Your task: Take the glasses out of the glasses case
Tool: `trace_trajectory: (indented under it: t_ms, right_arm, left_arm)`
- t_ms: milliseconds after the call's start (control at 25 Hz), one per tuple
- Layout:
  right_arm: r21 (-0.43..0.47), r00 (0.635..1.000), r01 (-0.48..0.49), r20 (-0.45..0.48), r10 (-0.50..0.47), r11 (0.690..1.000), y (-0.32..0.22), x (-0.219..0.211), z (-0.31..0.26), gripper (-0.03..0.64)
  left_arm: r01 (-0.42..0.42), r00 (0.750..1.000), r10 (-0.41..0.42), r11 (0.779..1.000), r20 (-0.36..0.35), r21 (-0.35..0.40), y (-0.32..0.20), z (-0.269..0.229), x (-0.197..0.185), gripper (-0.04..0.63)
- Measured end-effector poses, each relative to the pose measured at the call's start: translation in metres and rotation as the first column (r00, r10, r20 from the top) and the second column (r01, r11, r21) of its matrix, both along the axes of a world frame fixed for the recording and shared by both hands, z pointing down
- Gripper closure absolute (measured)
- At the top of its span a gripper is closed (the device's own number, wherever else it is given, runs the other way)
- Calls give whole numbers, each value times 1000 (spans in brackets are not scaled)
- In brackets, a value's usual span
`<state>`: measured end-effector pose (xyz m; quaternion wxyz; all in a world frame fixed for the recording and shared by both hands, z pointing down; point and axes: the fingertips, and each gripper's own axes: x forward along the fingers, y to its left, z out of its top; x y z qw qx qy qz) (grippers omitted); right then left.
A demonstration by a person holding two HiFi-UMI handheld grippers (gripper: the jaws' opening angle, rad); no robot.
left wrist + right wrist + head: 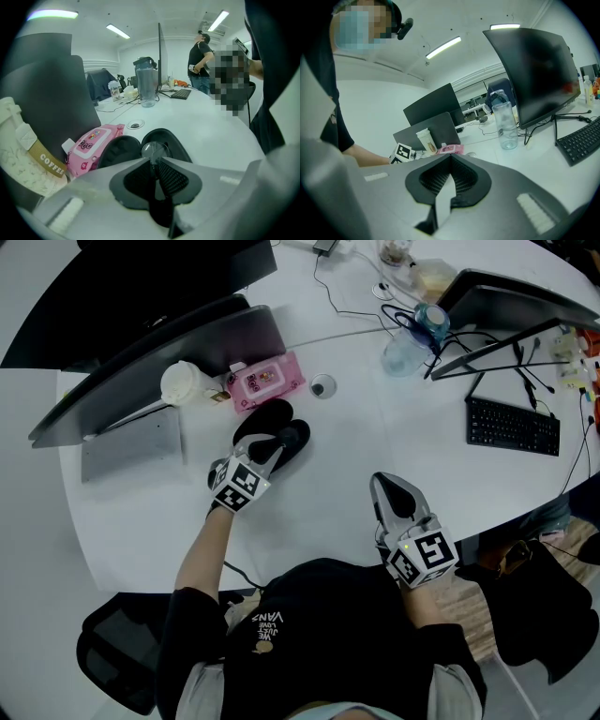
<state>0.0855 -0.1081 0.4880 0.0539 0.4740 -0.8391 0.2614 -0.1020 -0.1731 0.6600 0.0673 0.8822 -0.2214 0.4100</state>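
Left gripper (153, 161) is pinched nearly shut on a thin part of the glasses (152, 150), one round lens showing right at the jaw tips, just over the open black glasses case (263, 418). The case lies on the white counter (356, 456) toward its far left edge, just in front of a pink pack (265, 381) and near a coffee cup (183, 382). Right gripper (383, 483) sits by the near edge, well apart from the case, jaws together on nothing.
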Motion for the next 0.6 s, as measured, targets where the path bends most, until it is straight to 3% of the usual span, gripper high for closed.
trace_trajectory:
  t_ms: [240,600]
  right_arm:
    - [-2,1000,0,1,0,1000,1,0,0,618]
    - [-2,1000,1,2,-1,1000,1,0,0,618]
  left_arm:
    - [-4,1000,4,1000,27,2,1,2,0,568]
    - [18,1000,-19,1000,-1,-21,1,0,0,584]
